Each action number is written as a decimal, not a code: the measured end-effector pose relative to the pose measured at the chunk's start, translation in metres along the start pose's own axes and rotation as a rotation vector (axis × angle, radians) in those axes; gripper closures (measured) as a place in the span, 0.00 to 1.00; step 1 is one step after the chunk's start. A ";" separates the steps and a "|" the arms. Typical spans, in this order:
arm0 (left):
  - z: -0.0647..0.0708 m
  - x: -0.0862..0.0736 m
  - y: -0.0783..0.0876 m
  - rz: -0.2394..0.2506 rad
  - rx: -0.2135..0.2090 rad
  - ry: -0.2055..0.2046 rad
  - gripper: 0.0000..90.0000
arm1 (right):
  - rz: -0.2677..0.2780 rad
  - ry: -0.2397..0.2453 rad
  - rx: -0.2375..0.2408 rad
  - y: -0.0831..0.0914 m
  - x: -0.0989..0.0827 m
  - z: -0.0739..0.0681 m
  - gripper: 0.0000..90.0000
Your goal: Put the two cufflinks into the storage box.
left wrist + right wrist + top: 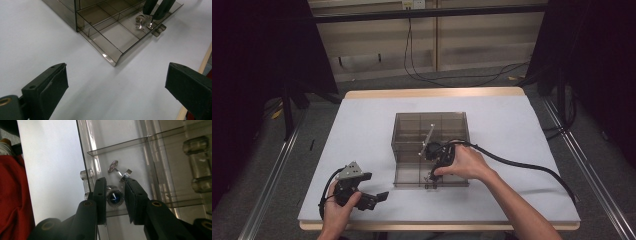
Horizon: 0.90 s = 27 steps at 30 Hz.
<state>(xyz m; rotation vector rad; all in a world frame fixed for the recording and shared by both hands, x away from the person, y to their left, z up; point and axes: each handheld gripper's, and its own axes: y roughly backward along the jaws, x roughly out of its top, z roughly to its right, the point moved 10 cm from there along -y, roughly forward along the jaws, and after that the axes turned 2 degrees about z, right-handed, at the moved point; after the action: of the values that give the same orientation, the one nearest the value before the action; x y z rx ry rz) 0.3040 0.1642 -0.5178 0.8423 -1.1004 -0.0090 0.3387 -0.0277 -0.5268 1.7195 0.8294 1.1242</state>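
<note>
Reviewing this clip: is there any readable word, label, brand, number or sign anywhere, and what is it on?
None can be read.
The smoky clear compartment box, both cufflinks, the left gripper, the right gripper and the white table sheet carry no visible print.
The pale plate on the far wall is too small to read.

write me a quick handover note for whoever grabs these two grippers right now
Right gripper: fingers down in the near compartment of the smoked clear organiser box, closed to either side of a round cufflink with a blue centre; whether the pads press on it cannot be told.
Left gripper: open, holding nothing, resting on the white table left of the box.
Things: a second silver cufflink lies in the same compartment just beyond the fingers. The box lid stands open.
Done: both cufflinks are inside the box.
Left: probably let go or reposition the blue one, withdraw, then shut the lid.
</note>
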 end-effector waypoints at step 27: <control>-0.001 0.000 -0.001 0.002 0.005 0.004 0.05 | 0.231 -0.052 -0.010 0.022 -0.005 0.003 0.77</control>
<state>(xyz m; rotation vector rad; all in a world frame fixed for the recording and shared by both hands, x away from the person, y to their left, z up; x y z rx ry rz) 0.3049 0.1641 -0.5184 0.8447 -1.0980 -0.0028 0.3408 -0.0410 -0.5084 1.8634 0.6027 1.2274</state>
